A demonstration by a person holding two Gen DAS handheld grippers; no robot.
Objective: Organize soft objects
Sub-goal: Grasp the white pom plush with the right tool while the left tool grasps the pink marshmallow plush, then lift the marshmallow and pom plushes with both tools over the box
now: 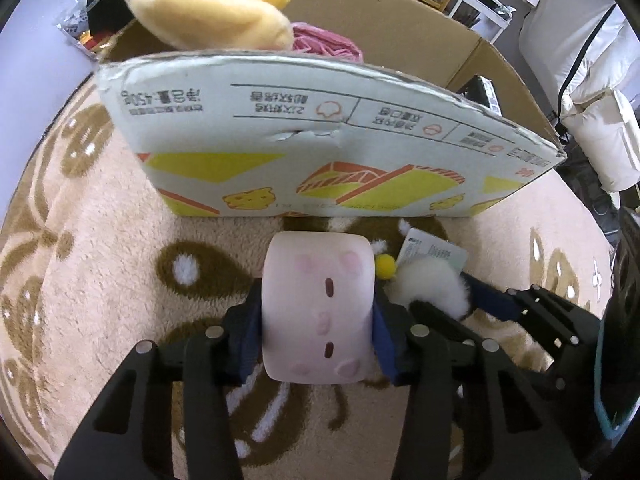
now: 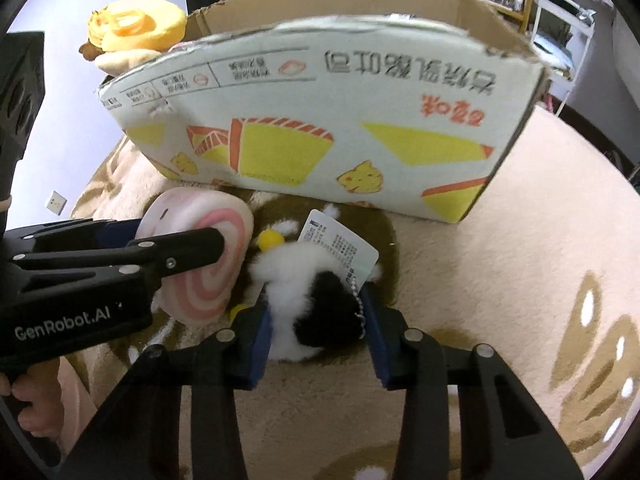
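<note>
— Down on the rug [image 1: 100, 240], right in front of us: what are the two tools doing?

— Each has a toy. The left hand-held gripper [image 1: 318, 322] is clenched on the pink roll-cake plush [image 1: 318, 304], its blue pads pressing into both flat ends. The right hand-held gripper [image 2: 320, 332] has the fluffy black-and-white plush [image 2: 308, 300] between its pads; they look to be squeezing the fur, though the fur is so loose I'd call that a judgement.

— Are they lifted yet?

— I can't say for sure. Both toys sit low, just beside each other, close to the rug and just in front of the box.

— And the paper tag [image 2: 340, 244]?

— It hangs off the fluffy one on a bead chain, sticking up towards the box.

— So what's already sorted?

— Beyond them stands the cardboard box [image 2: 320, 128], open at the top. A yellow plush [image 1: 212, 8] pokes over its near wall, and something pink and knitted [image 1: 328, 42] lies inside behind it. Those look put away.

— What's left, then?

— By my reckoning, these two still need carrying over the wall and dropping in. I see no other loose toys on the rug from here.
</note>
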